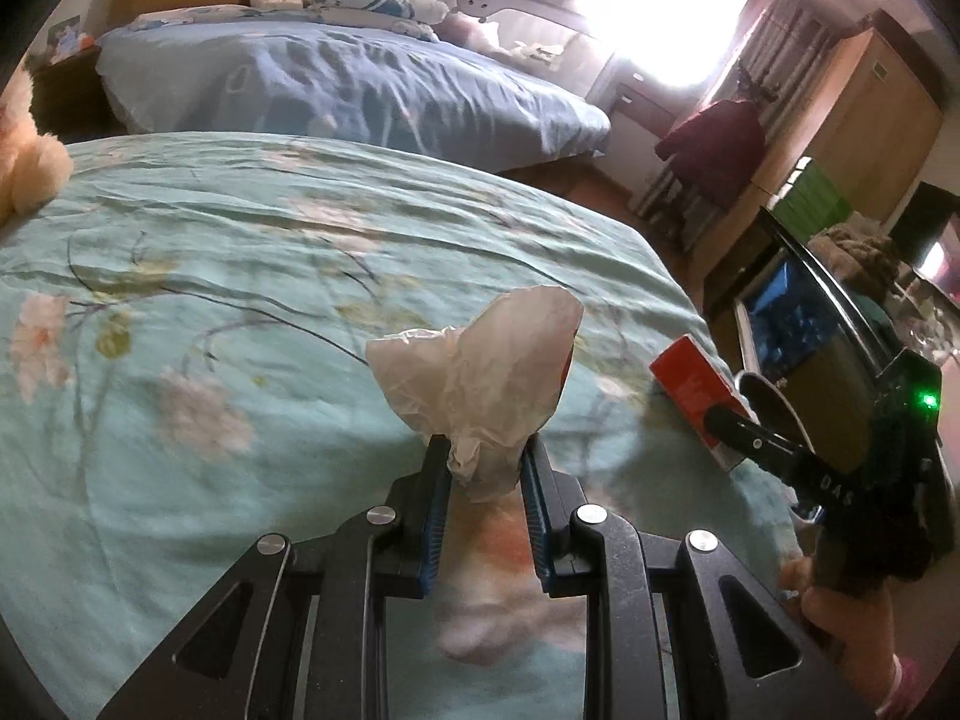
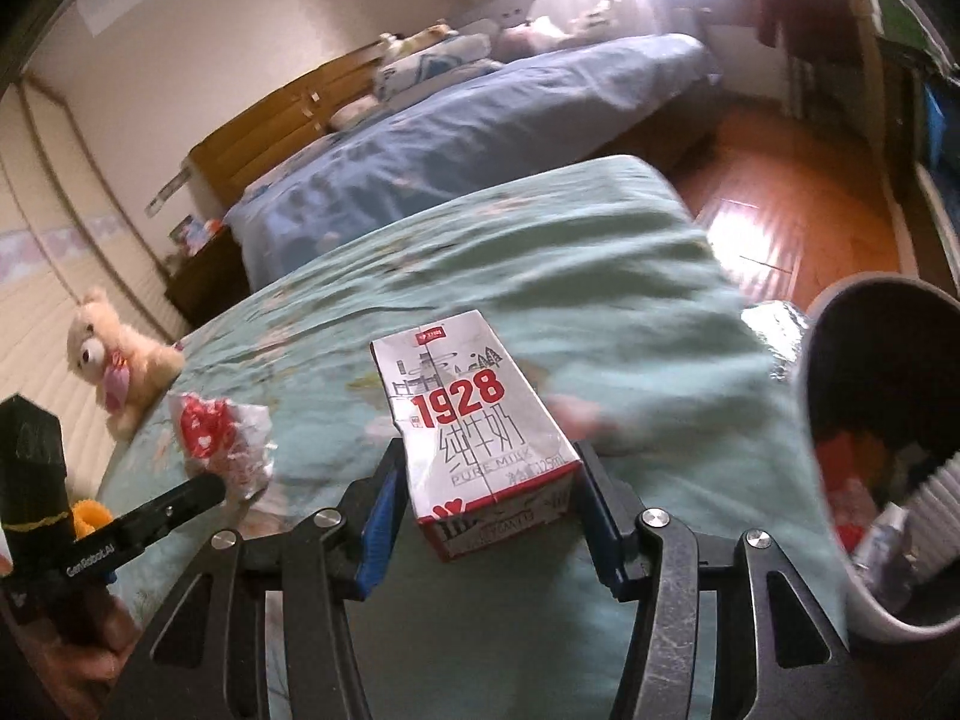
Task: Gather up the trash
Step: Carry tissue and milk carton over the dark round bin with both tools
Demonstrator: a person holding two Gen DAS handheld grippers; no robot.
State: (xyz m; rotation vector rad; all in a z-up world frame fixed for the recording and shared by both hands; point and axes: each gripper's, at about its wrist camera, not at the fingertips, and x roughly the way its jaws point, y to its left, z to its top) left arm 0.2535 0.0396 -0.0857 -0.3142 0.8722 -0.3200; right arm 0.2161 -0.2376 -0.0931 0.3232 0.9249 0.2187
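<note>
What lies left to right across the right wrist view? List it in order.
left gripper → teddy bear → red-and-white wrapper → milk carton held in the right gripper → trash bin

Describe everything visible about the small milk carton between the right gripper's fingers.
The small white-and-red paperboard milk carton is a rectangular box printed with "1928", Chinese characters and "PURE MILK". It looks intact, with slightly dented edges. It sits between the blue-padded fingers of the right gripper, above the mint-green floral bedspread. The left wrist view shows its red side. The grey waste bin stands at its right.
</note>
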